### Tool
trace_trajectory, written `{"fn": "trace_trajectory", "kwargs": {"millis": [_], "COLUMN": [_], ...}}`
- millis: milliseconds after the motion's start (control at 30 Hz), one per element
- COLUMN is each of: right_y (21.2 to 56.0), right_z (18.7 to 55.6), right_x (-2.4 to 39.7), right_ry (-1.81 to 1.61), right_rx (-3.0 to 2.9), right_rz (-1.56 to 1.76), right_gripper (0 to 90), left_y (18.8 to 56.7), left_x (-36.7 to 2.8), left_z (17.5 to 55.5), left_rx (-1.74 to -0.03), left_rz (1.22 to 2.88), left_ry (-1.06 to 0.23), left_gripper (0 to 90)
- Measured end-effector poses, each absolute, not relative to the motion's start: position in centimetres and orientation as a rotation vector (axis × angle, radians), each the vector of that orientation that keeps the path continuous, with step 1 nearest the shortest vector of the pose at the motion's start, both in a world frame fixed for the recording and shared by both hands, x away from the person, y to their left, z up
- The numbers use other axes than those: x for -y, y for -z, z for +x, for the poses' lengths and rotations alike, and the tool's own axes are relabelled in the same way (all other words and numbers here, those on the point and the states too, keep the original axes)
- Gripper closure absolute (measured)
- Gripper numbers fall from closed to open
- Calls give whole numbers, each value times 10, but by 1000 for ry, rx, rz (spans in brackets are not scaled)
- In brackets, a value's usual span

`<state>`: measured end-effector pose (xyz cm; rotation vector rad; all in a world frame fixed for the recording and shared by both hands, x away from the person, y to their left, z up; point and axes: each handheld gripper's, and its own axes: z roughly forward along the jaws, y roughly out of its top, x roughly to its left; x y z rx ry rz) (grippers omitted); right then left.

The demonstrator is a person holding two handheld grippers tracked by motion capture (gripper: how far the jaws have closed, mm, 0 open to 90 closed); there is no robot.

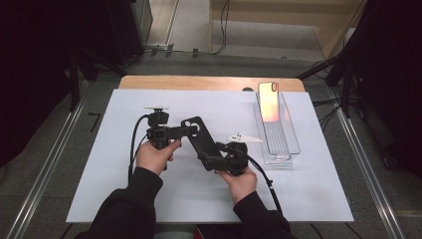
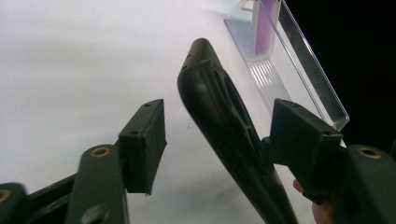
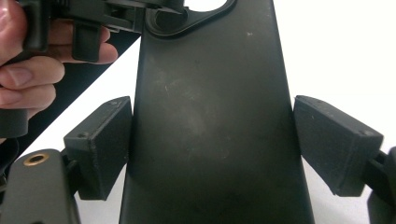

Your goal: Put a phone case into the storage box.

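A black phone case (image 1: 201,139) hangs above the white mat between both grippers. My right gripper (image 1: 215,160) is shut on its lower end; in the right gripper view the pads (image 3: 100,149) press the case (image 3: 210,121) across its width. My left gripper (image 1: 185,130) reaches the case's upper end by the camera cut-out. Its jaws stand open around the case (image 2: 219,126): a gap shows beside the left pad (image 2: 144,144), while the right pad (image 2: 299,140) sits against the case's edge.
A clear plastic tray (image 1: 283,149) lies at the right of the mat, with a pink-orange phone case (image 1: 268,102) leaning upright at its far end. The white mat (image 1: 124,189) covers most of the table. Cables trail from both grippers.
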<state>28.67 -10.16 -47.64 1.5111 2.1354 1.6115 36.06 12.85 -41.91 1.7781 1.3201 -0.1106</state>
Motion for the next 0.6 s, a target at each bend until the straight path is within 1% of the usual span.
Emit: {"fn": "trace_trajectory", "kwargs": {"millis": [33, 233, 267, 333, 367, 433, 600], "right_y": [477, 480, 481, 481, 482, 483, 483], "right_z": [286, 282, 281, 280, 280, 280, 280], "right_x": [101, 97, 95, 93, 92, 90, 87], "right_ry": [-1613, -1660, -1670, -1671, -1687, -1694, -1700], "right_rx": [-2127, -2058, -2049, -2037, -2034, -2027, -2013], "right_rz": [1512, 1530, 1526, 1523, 1508, 1501, 1436], "right_gripper": [136, 135, 135, 133, 131, 129, 123], "left_y": [420, 421, 421, 421, 421, 420, 419], "left_x": [-128, -124, -124, -124, -125, -126, -131], "left_z": [361, 361, 361, 361, 360, 360, 359], "left_rx": [-1323, -1325, -1325, -1325, -1322, -1319, -1313], "left_rz": [1774, 1728, 1723, 1694, 1681, 1659, 1611], "left_ry": [113, 154, 157, 183, 192, 196, 251], "left_gripper": [376, 526, 592, 659, 736, 771, 795]}}
